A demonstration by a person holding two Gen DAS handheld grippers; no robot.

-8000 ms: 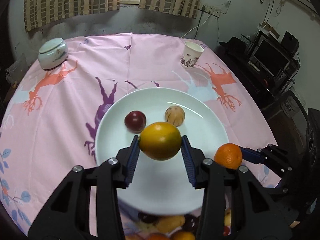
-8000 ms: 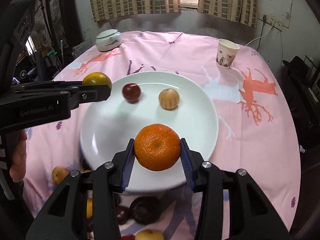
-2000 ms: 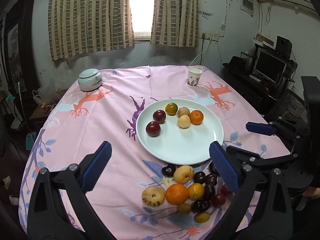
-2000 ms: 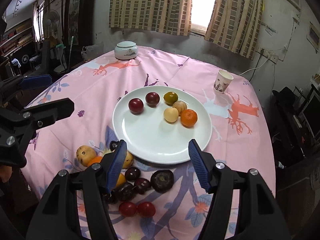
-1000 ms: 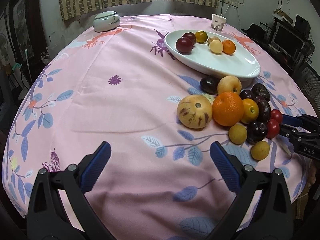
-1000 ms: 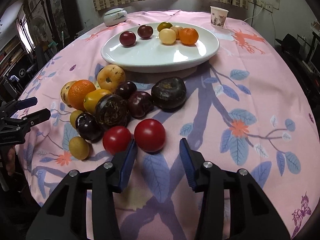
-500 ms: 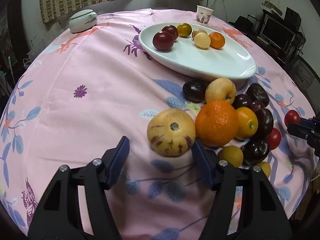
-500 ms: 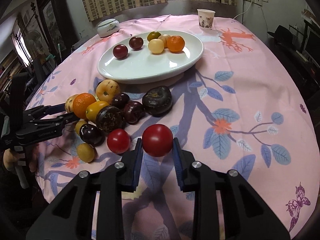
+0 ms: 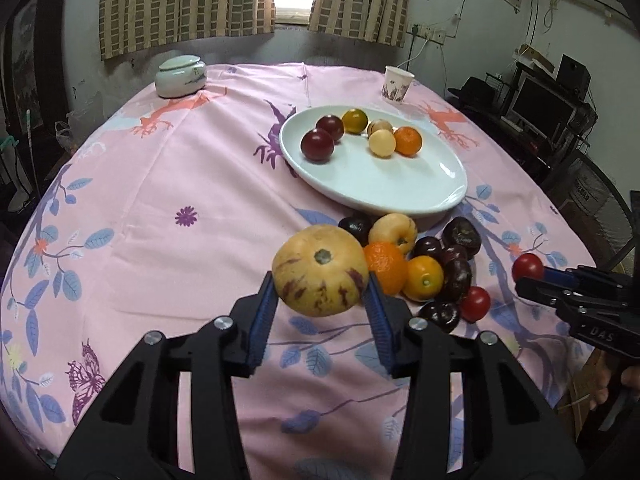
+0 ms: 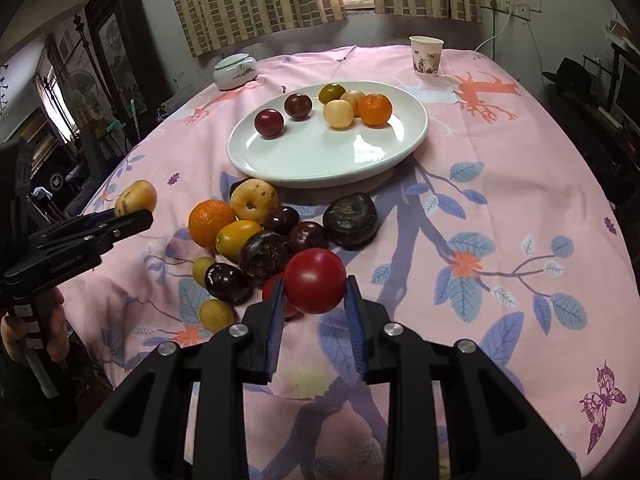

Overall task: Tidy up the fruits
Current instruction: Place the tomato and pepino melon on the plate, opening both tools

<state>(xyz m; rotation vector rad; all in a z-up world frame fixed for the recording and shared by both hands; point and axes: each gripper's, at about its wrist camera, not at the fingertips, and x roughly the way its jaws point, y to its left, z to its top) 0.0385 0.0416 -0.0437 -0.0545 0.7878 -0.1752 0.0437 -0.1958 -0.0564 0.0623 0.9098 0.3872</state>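
Note:
My left gripper (image 9: 320, 280) is shut on a yellow fruit with purple streaks (image 9: 320, 270) and holds it above the cloth, left of the fruit pile (image 9: 424, 268). It also shows at the left of the right wrist view (image 10: 134, 200). My right gripper (image 10: 314, 292) is shut on a red tomato (image 10: 315, 280), lifted just in front of the pile (image 10: 260, 236). It also shows at the right of the left wrist view (image 9: 528, 268). The white plate (image 9: 400, 188) behind the pile holds several small fruits.
A paper cup (image 10: 426, 55) and a white lidded jar (image 10: 234, 72) stand at the far side of the pink tablecloth. A second tomato (image 9: 475, 303) lies at the pile's near edge. Furniture and monitors (image 9: 548, 112) stand to the right of the table.
Both grippers have closed on fruit and lifted: the left took the streaked yellow fruit off the cloth, the right raised the red tomato. Both views have risen and pulled back.

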